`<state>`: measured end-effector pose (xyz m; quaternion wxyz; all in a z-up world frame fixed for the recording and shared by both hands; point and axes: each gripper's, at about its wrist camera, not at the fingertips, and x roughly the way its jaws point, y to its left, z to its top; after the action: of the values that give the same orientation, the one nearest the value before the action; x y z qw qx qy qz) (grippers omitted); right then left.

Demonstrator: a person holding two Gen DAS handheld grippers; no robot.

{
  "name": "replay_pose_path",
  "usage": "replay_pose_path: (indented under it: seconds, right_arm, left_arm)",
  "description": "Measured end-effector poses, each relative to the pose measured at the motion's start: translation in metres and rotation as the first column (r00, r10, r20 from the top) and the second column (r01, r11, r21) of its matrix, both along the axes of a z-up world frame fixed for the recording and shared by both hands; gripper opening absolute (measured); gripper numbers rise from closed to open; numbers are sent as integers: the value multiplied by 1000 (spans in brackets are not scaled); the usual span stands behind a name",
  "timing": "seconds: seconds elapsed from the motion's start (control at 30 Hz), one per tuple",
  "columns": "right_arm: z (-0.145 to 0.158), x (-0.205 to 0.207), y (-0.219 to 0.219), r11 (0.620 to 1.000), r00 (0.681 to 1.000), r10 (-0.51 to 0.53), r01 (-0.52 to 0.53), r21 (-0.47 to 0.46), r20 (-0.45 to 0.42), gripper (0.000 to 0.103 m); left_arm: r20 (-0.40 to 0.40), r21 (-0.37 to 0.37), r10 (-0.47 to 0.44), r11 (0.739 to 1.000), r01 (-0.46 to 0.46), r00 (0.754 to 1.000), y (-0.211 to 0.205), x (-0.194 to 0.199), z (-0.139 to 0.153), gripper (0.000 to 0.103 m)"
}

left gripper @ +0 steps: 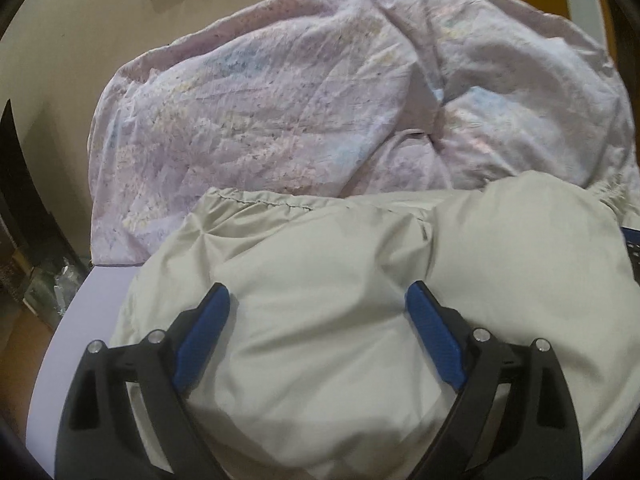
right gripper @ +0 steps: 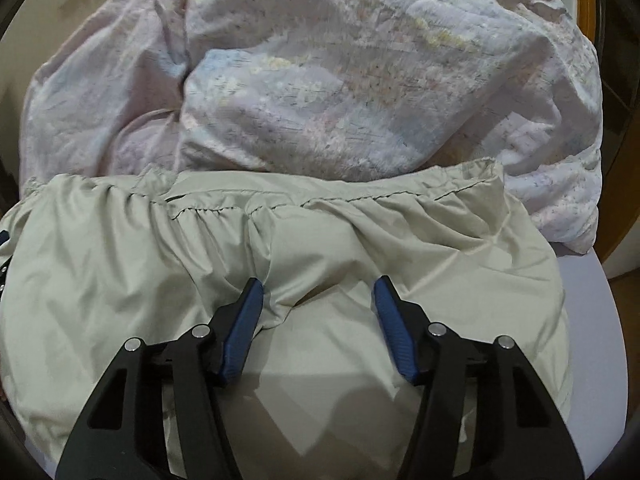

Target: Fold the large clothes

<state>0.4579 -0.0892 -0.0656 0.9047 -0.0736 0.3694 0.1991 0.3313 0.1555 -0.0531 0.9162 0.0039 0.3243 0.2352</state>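
both tools open above the folded grey garment, ready for the next fold

blue pads of the left tool (left gripper: pixel 316 300) stand wide apart over the puffy pale grey garment (left gripper: pixel 360 300), nothing pinched between them. the right tool (right gripper: pixel 318 292) is narrower but also open; a small ridge of the same cloth rises between its pads, and whether the left-hand pad touches that ridge i cannot tell.

outward from the tools, the grey garment lies bunched on the lilac surface (left gripper: pixel 104 300), its gathered, stitched hem (right gripper: pixel 320 200) running across the far side, just against the crumpled lilac printed bedding (left gripper: pixel 280 100) heaped toward the far edge. bare surface shows at the near left corner in the left view and at the right edge in the right view.

judged from this, a fold looks laid and the cloth freed. to do the next step well, each tool should come down on a side edge, not the puffed middle, and bite through all layers. the slick padded fabric will likely slide and spring back, so press trapped air out first and keep the hem clear of the bedding.
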Motion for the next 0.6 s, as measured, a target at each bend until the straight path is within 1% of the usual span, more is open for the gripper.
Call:
replay_pose_path:
  seconds: [0.1,0.2,0.27,0.3,0.37,0.43,0.6]
  right_arm:
    - [-4,18,5,999,998,-54,54,-5,-13,60]
    - [-8,33,6,995,994,-100,101,5,-31,60]
    - [-12,40,8,993,992,-120,120,6,-32,60]
    - [-13,42,9,992,992,-125,125,7,-30,60]
    - [-17,45,12,993,993,-115,114,-10,-30,61]
    - [-20,47,15,993,993,-119,119,-9,-25,62]
    - [-28,51,18,991,991,-130,130,0,-23,65]
  left_arm:
    - [-12,9,44,999,-44,999,8,16,1,91]
    - [-23,-10,106,994,-106,994,27,32,2,90]
    - [-26,-31,122,992,-123,992,37,40,1,91]
    - [-26,-46,129,990,-130,991,42,43,0,91]
    - [-24,-51,134,989,-135,991,46,46,-3,94]
    - [-23,-54,135,989,-136,991,49,50,-6,97]
    - [-38,-90,129,987,-132,991,58,59,-15,101]
